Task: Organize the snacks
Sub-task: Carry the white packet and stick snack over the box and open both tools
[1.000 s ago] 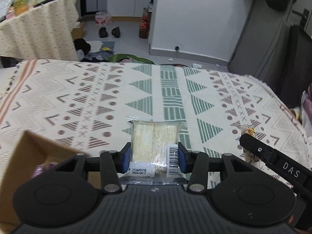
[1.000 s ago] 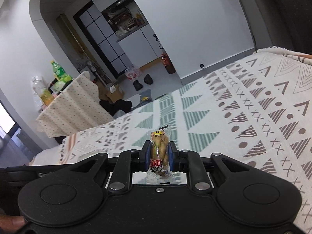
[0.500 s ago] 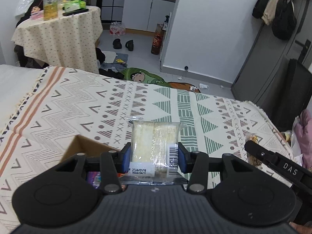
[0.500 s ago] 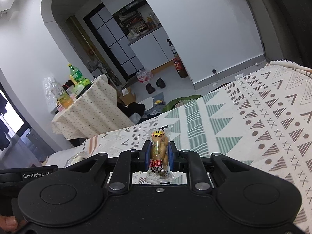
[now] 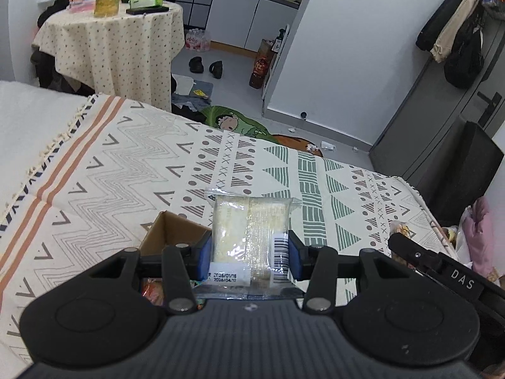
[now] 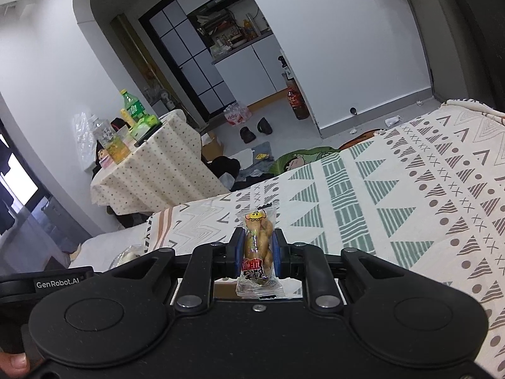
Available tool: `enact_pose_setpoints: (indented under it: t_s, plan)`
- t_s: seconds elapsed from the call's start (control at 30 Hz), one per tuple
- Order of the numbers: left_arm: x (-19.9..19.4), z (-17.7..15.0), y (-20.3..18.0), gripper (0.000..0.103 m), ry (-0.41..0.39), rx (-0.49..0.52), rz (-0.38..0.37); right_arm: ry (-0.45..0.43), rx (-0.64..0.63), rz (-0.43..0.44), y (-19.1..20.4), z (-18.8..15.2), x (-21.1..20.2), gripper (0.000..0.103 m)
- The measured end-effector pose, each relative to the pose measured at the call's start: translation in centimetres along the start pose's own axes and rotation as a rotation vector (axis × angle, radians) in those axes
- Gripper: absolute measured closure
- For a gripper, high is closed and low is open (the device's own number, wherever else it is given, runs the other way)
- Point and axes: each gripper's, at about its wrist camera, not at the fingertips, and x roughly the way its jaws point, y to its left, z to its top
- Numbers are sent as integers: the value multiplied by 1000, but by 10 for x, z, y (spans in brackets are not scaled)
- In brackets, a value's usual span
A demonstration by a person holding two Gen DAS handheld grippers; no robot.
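2 snacks in our grippers, left gripper (image 5: 249,254) clamping cake pack (image 5: 249,230), right gripper (image 6: 255,252) clamping twist snack (image 6: 257,246), neither boxed yet in cardboard box (image 5: 172,232).

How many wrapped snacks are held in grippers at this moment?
2: a pale cake packet in the left gripper, a twisted snack packet in the right gripper. Others may lie hidden inside the cardboard box.

Glossy plastic snack wrapper (image 5: 249,237), woven cloth (image 5: 126,170)

Cardboard box (image 5: 172,232) now farther in, beneath the pale packet (image 5: 249,237).
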Motion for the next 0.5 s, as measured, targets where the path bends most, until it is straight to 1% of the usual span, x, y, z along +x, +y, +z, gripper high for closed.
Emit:
enact_pose_setpoints:
  t_s: [0.27, 0.5]
  plan:
    - [-3, 3, 30, 57, 18, -21, -29, 18, -10, -14, 31, -10, 8, 85]
    - [-3, 2, 51, 57, 32, -35, -56, 58, -16, -33, 53, -24, 22, 85]
